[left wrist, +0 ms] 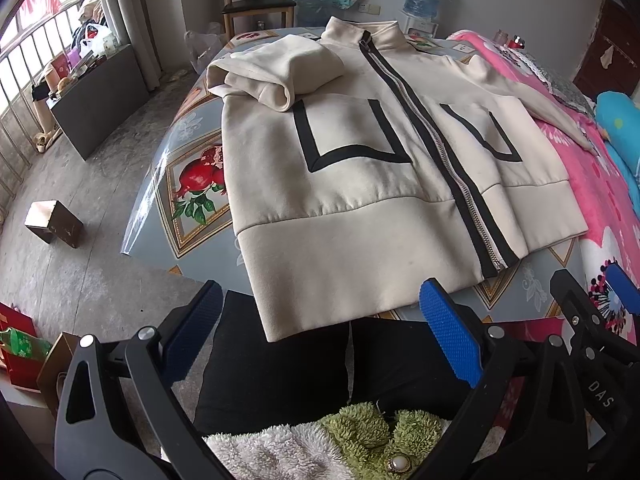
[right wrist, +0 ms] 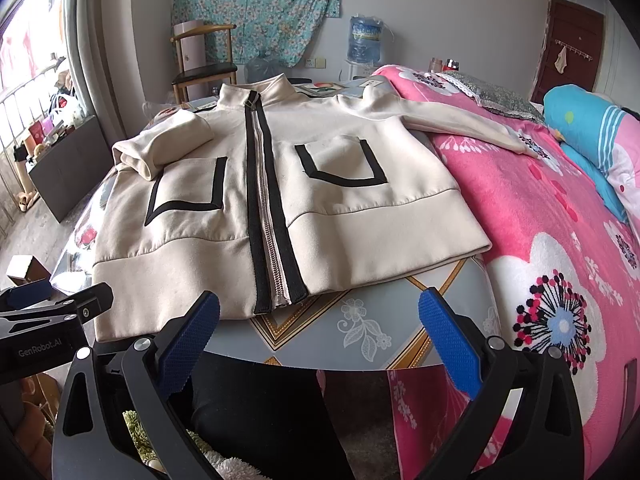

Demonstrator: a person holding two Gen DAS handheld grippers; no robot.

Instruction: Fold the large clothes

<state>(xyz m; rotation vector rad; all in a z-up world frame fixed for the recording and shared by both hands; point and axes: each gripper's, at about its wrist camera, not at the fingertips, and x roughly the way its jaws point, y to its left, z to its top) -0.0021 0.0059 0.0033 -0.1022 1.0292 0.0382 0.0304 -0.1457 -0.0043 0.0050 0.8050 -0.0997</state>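
Both the left hand-held gripper (left wrist: 320, 320) and right hand-held gripper (right wrist: 320, 328) gape wide, empty, at the worktop's (right wrist: 360, 320) near edge. The jacket (right wrist: 280, 184) lies ahead, zip running away (left sleeve already folded in); the outstretched right sleeve (right wrist: 460, 124), trailing onto the bed (right wrist: 540, 220), sits nearer the right one.

- A table with a glossy blue-grey cover printed with pomegranates and gold frames (left wrist: 188, 184) (right wrist: 360, 320) carries the load
- A cream zip-front jacket with black trim and two black-outlined pockets (left wrist: 360, 184) (right wrist: 280, 200) lies flat on it, front up, hem hanging over the near edge
- One sleeve is folded back across the chest; the other runs off onto a pink floral blanket (left wrist: 592, 200) (right wrist: 540, 240) just beside the table
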